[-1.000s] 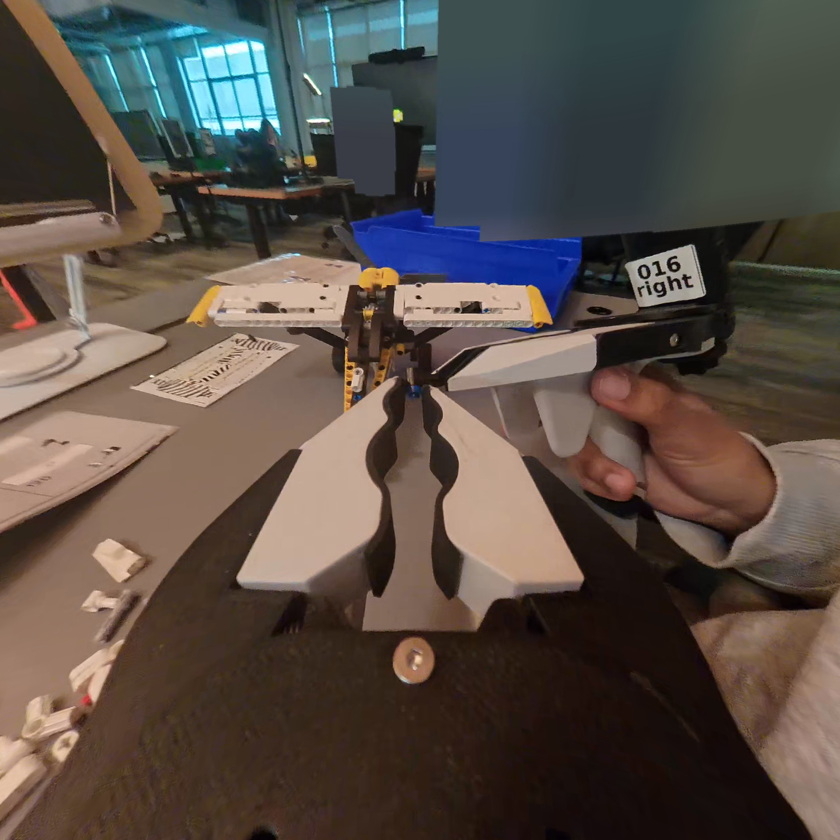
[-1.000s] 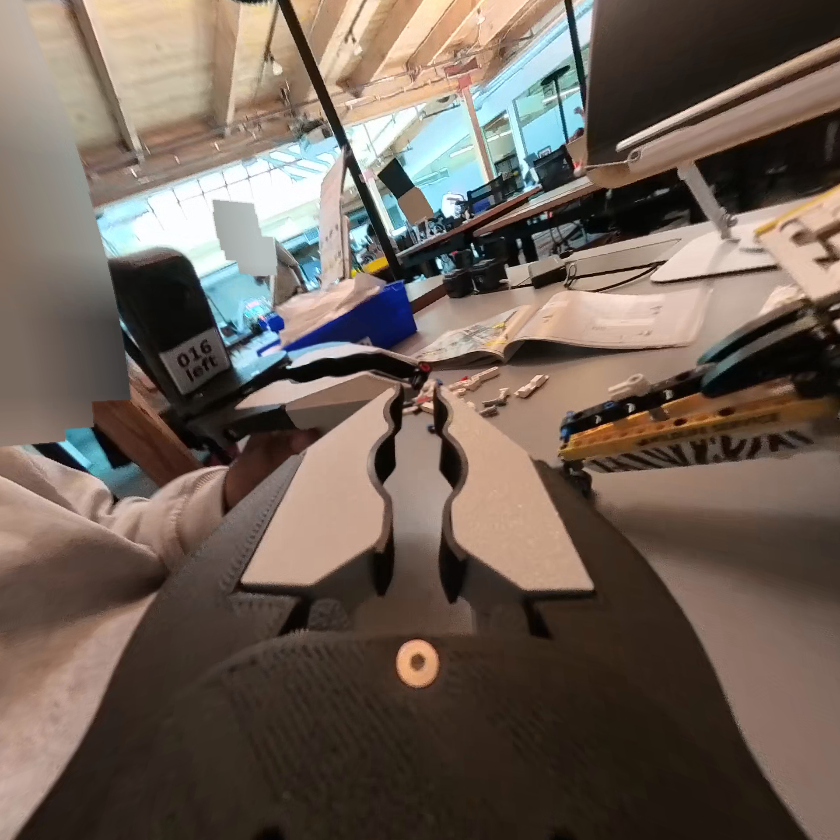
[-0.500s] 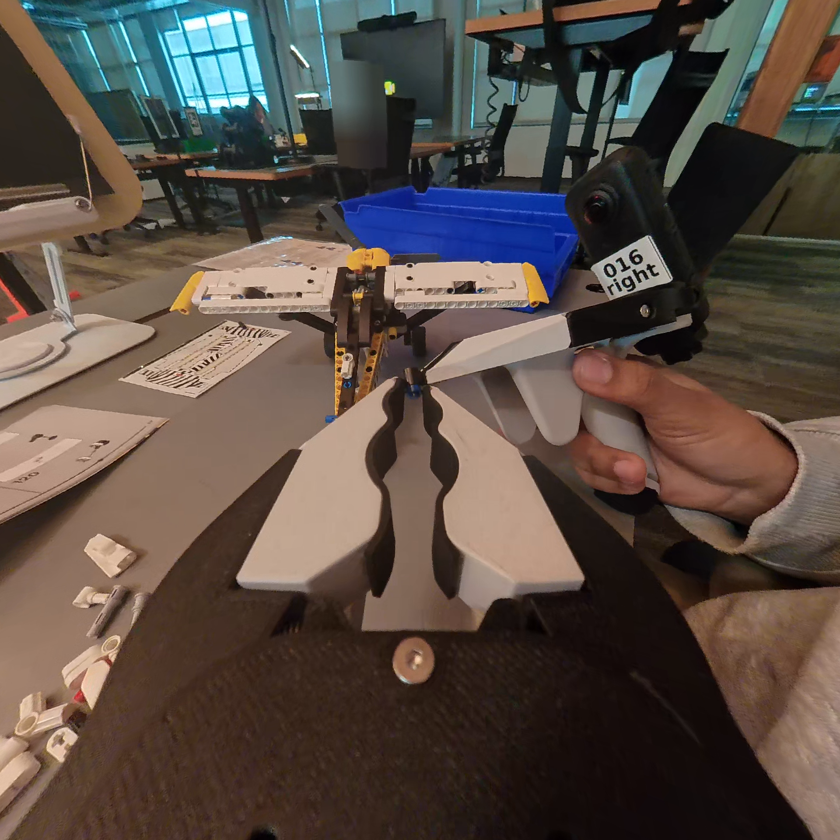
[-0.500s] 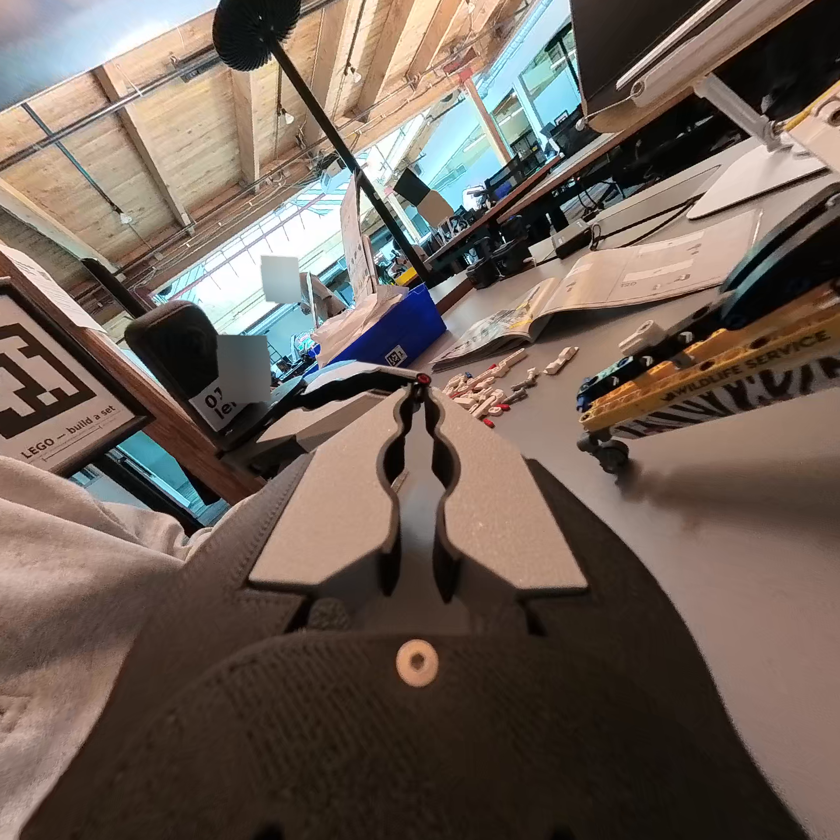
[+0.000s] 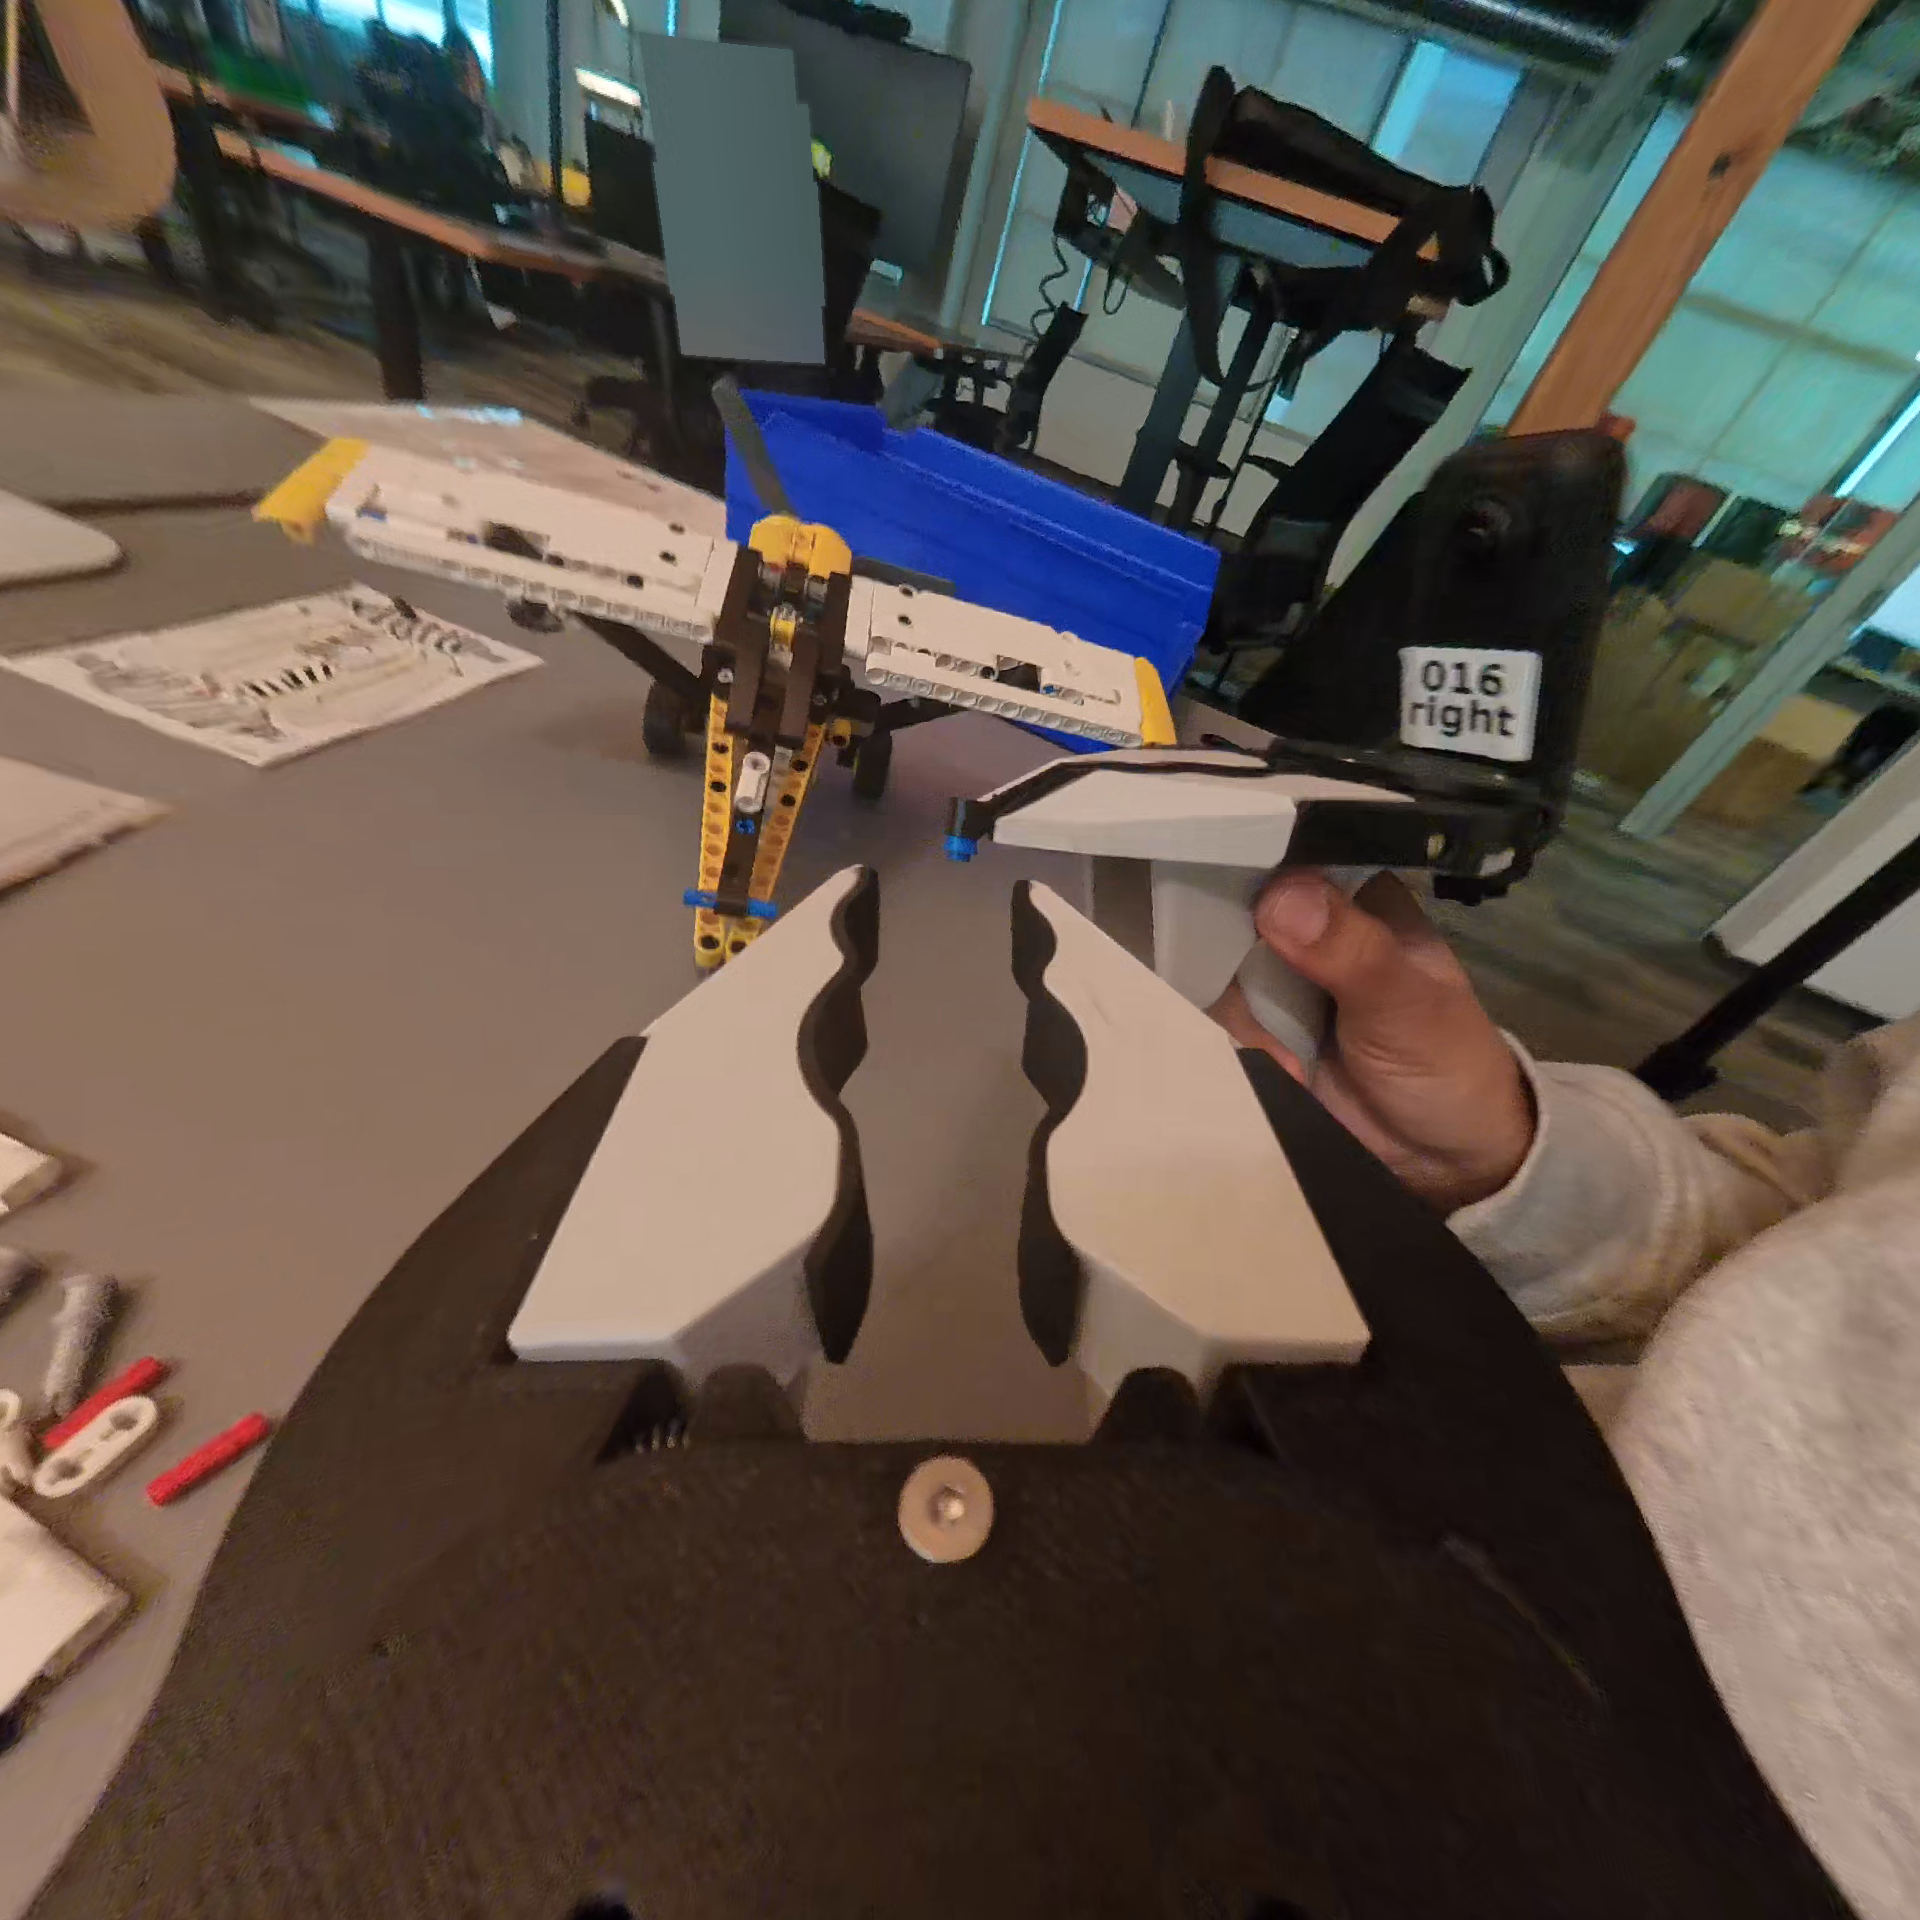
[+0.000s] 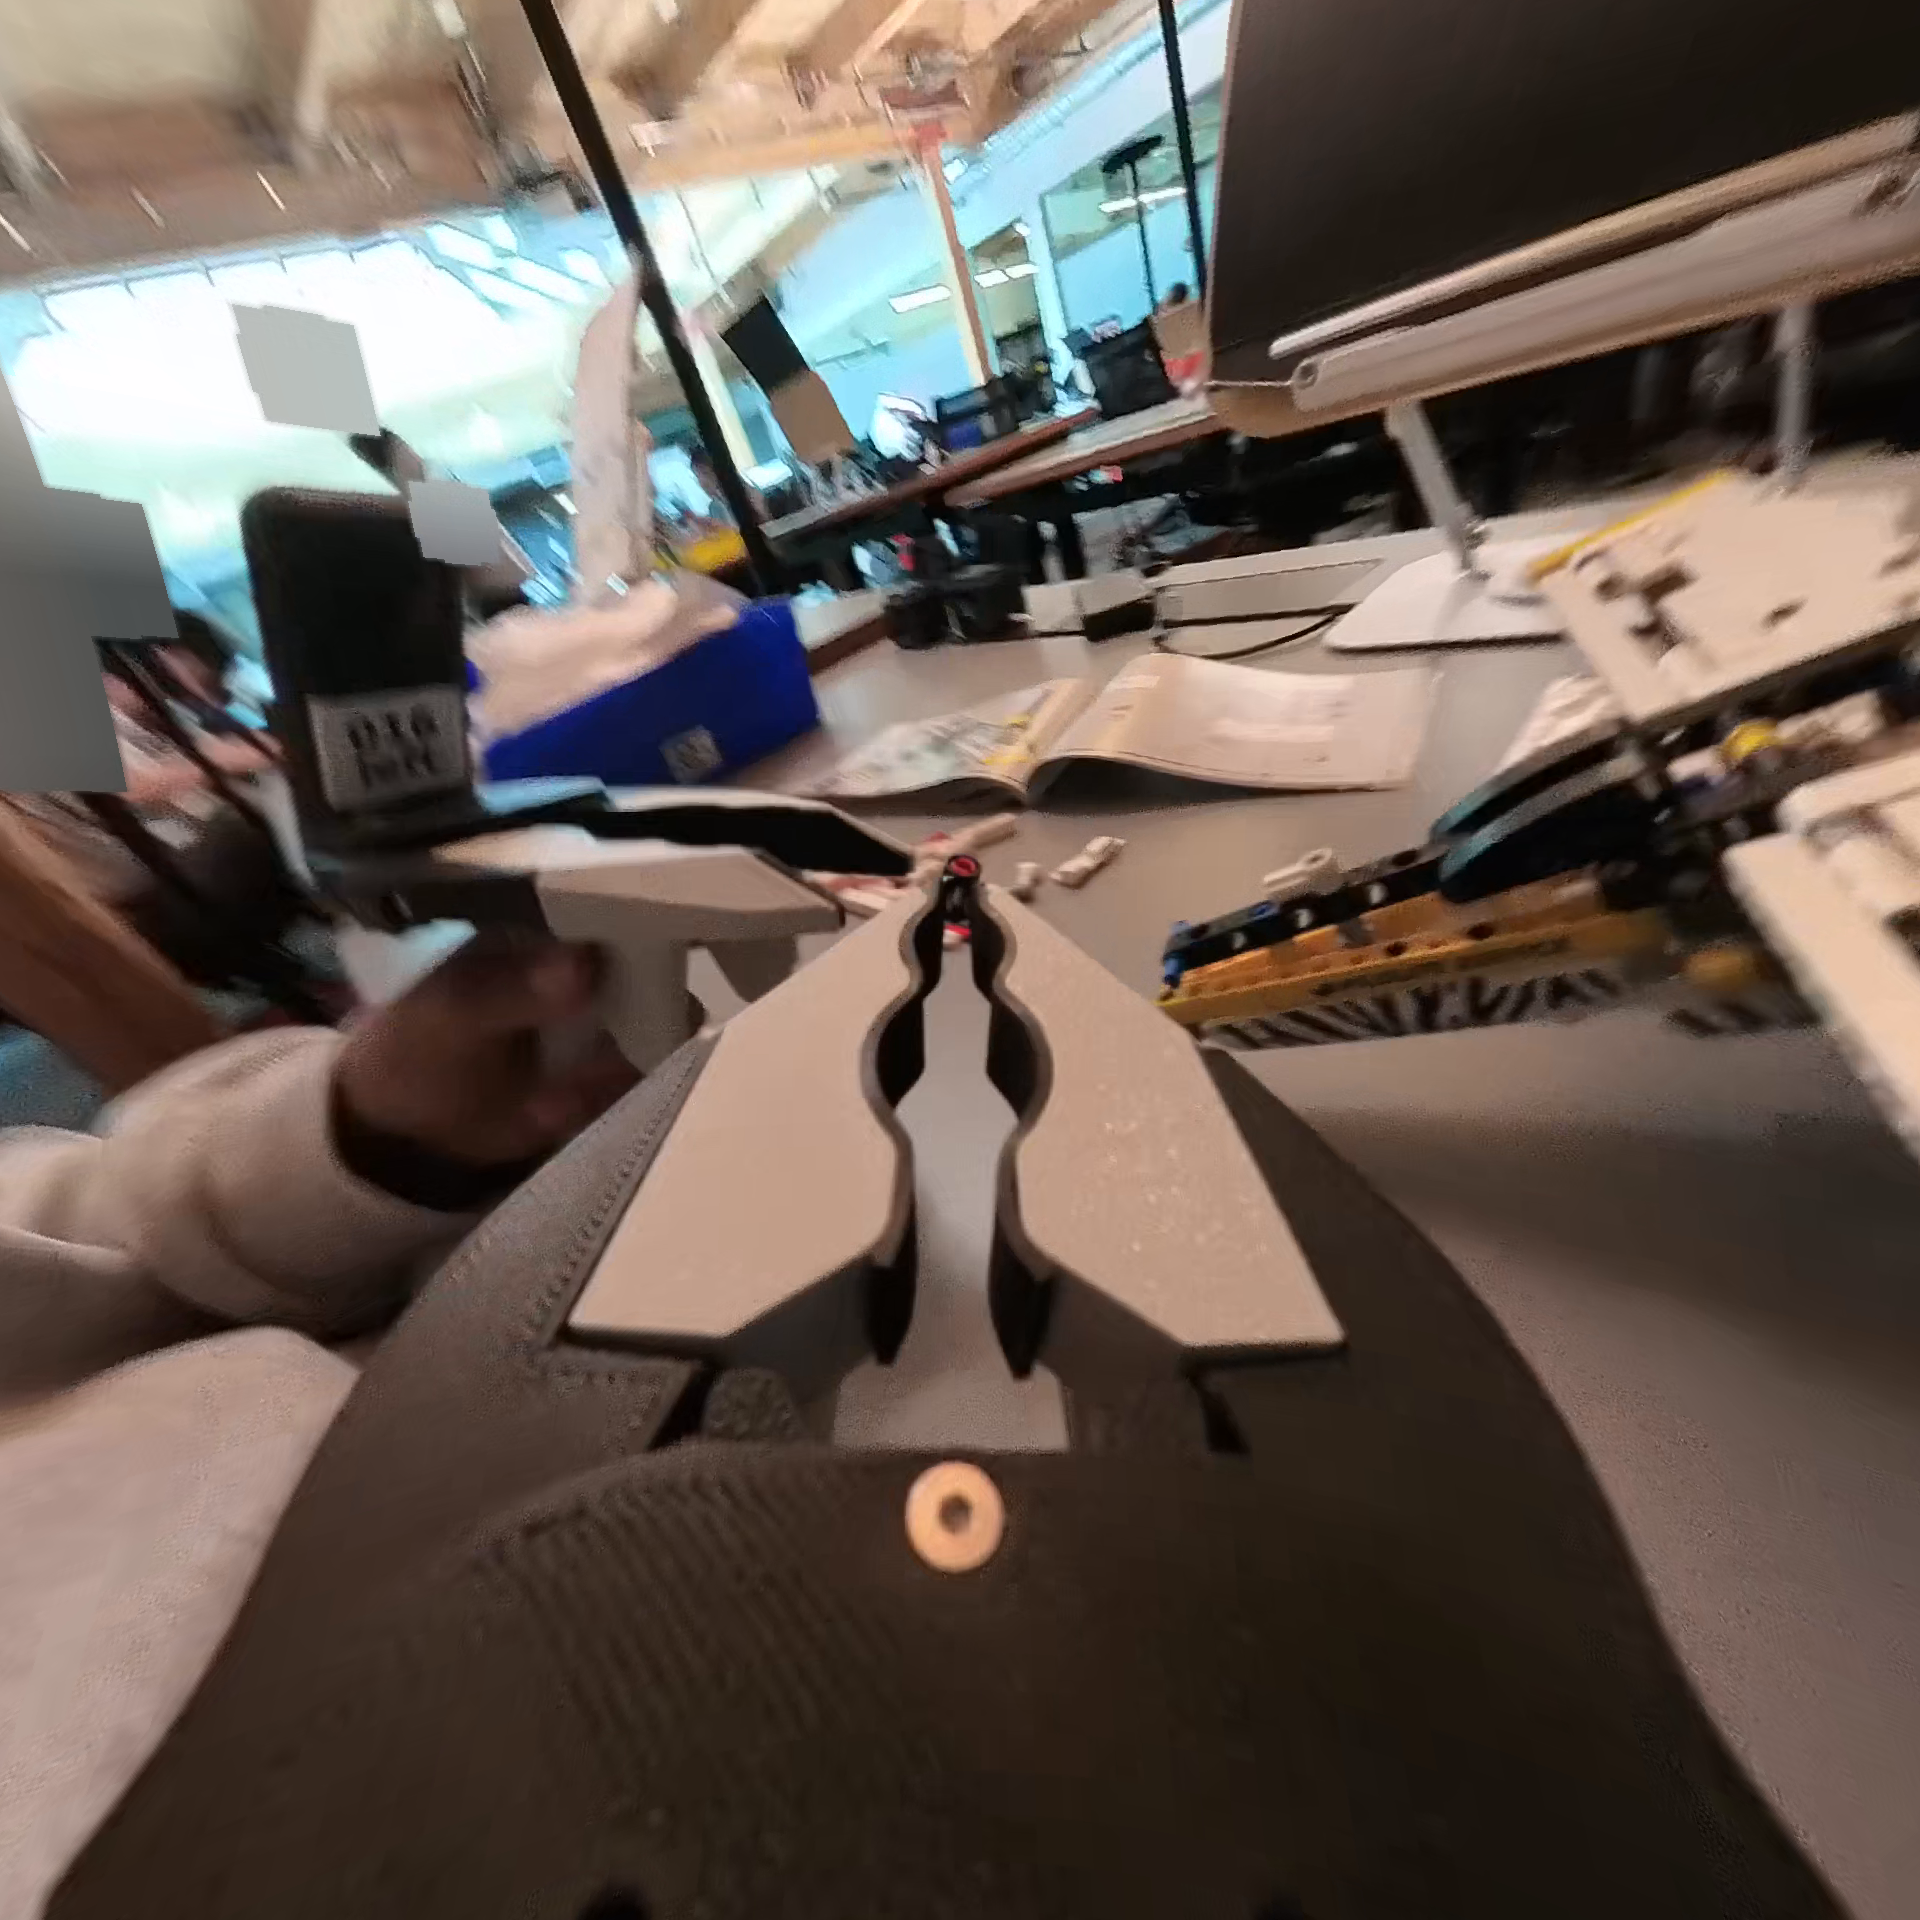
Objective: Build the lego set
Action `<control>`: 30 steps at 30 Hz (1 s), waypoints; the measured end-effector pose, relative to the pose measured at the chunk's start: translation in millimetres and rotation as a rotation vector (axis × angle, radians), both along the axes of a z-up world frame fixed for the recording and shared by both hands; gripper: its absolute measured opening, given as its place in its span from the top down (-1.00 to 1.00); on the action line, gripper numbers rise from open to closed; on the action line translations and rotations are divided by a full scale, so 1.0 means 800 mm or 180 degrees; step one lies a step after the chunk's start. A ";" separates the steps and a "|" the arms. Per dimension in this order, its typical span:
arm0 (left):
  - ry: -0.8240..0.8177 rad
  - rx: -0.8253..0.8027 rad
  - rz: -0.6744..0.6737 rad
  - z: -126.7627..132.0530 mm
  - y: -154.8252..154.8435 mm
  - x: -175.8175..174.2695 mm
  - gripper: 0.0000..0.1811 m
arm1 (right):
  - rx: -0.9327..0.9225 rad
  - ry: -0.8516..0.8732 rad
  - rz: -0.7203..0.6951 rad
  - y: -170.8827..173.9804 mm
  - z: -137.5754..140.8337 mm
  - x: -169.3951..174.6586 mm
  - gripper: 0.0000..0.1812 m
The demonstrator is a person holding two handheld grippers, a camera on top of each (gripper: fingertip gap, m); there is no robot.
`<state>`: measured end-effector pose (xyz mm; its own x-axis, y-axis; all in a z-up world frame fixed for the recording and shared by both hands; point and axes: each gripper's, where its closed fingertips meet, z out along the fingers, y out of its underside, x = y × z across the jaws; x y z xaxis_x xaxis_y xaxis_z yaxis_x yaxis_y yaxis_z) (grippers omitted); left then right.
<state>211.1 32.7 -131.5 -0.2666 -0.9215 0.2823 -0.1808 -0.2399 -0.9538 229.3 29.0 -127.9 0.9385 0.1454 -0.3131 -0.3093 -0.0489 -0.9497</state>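
The Lego plane, with white wings and a yellow and black body, stands on the grey table; it also shows in the right wrist view. My left gripper is open and empty, pointing at the plane's tail. My right gripper is shut on a small pin. In the left wrist view the right gripper sits just ahead and right of my left fingertips, with the blue pin at its tip. The left gripper shows close by in the right wrist view.
A blue bin stands behind the plane and a sticker sheet lies to its left. Loose red and white parts lie at the near left. An open booklet, a blue tissue box and a monitor stand are further back. My left and right fingertips are right by each other. My right gripper's tips are some 11 cm from the Lego plane. Look for it in the right wrist view too.
My left gripper has opened and let go of the small pin. My right gripper now holds it alone and has drawn slightly away to the right.
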 end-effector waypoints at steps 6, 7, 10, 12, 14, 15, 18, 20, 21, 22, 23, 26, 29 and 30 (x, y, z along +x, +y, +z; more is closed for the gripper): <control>0.0139 -0.0474 -0.0270 -0.005 -0.005 0.001 0.78 | -0.0113 -0.1288 -0.0195 0.004 -0.010 -0.018 0.96; 0.0166 -0.0525 -0.0304 -0.006 -0.006 0.001 0.78 | -0.0104 -0.1423 -0.0195 0.005 -0.011 -0.021 0.97; 0.0177 -0.0747 -0.0477 -0.002 -0.013 -0.001 0.84 | -0.0097 -0.1829 -0.0249 0.005 -0.014 -0.023 0.96; 0.0209 -0.0905 -0.0520 -0.002 -0.012 -0.002 0.85 | -0.0047 -0.2085 -0.0305 0.005 -0.014 -0.024 0.96; 0.0242 -0.1047 -0.0538 -0.003 -0.010 -0.002 0.89 | 0.0039 -0.2321 -0.0349 0.004 -0.012 -0.027 0.96; 0.0258 -0.1130 -0.0553 -0.004 -0.009 -0.002 0.90 | 0.0079 -0.2419 -0.0374 0.004 -0.011 -0.028 0.96; 0.0280 -0.1373 -0.0612 -0.004 -0.007 -0.002 0.90 | 0.0197 -0.2711 -0.0480 0.006 -0.007 -0.032 0.97; 0.0288 -0.1477 -0.0649 -0.004 -0.006 -0.002 0.90 | 0.0250 -0.2936 -0.0560 0.007 -0.006 -0.034 0.97; 0.0279 -0.1516 -0.0668 -0.004 -0.006 -0.003 0.91 | 0.0274 -0.3039 -0.0606 0.008 -0.006 -0.035 0.97; 0.0266 -0.1548 -0.0689 -0.003 -0.006 -0.003 0.91 | 0.0309 -0.3126 -0.0644 0.008 -0.005 -0.036 0.96; 0.0252 -0.1578 -0.0719 -0.002 -0.006 -0.004 0.92 | 0.0358 -0.3185 -0.0672 0.007 -0.004 -0.037 0.96; 0.0225 -0.1692 -0.0853 0.003 -0.009 -0.007 0.93 | 0.0513 -0.3216 -0.0694 0.004 0.002 -0.041 0.97; 0.0204 -0.1807 -0.0951 0.007 -0.011 -0.010 0.94 | 0.0613 -0.3108 -0.0658 0.001 0.007 -0.044 0.97; 0.0203 -0.1835 -0.0971 0.007 -0.012 -0.010 0.94 | 0.0628 -0.3062 -0.0640 0.001 0.008 -0.045 0.97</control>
<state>203.2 23.0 -125.9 -0.4586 -0.5033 0.7324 -0.3735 -0.6386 -0.6728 193.6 29.6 -121.7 0.7929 -0.0762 0.6046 0.6093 0.1053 -0.7859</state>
